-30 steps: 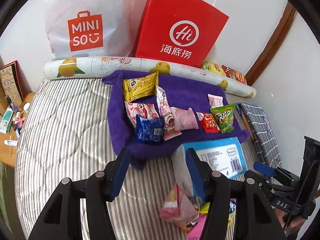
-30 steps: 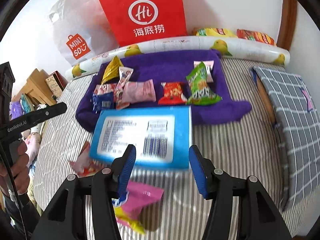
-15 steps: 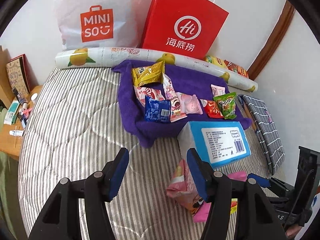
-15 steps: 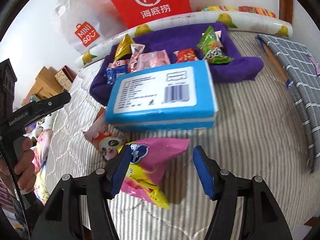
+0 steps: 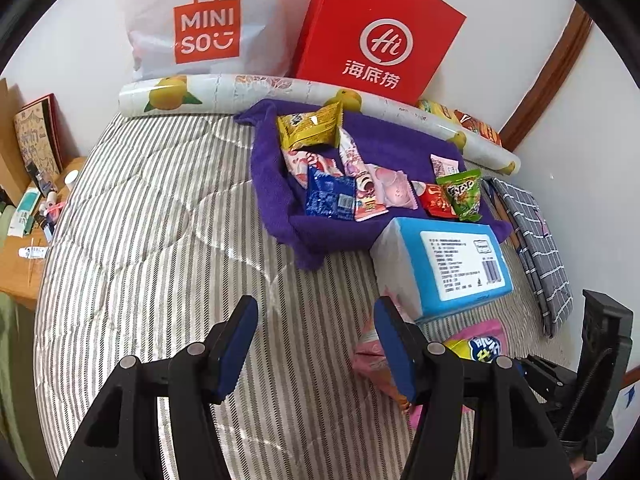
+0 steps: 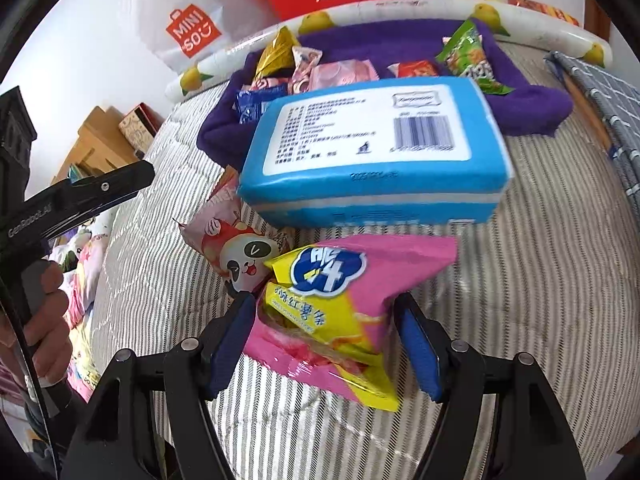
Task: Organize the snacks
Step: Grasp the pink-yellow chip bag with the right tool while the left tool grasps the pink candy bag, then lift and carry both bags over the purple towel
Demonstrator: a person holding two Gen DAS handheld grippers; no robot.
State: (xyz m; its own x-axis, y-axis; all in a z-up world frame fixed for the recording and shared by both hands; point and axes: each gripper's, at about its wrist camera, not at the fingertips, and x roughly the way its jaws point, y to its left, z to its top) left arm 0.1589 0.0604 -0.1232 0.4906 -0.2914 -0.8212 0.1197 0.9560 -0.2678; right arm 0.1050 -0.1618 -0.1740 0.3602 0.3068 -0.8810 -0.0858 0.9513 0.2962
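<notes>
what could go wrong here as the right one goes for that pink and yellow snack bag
The right hand-held gripper is opening astride the pink-and-yellow snack bag; the puffy bag looks easy to crush or let slip if pinched hard. The panda packet lies touching its left side and could get dragged or caught by the left finger. The blue tissue pack sits close behind, so a lift forward may bump it.

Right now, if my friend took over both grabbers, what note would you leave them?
Right gripper: jaws opening, with the pink and yellow snack bag between them, not squeezed yet.
Left gripper: open, nothing in it, over the striped bed.
Panda snack bag lies beside the blue tissue pack.
Done: several snacks already sit on the purple towel.
Left: grab the pink bag, then the panda bag, and probably put both on the towel.
</notes>
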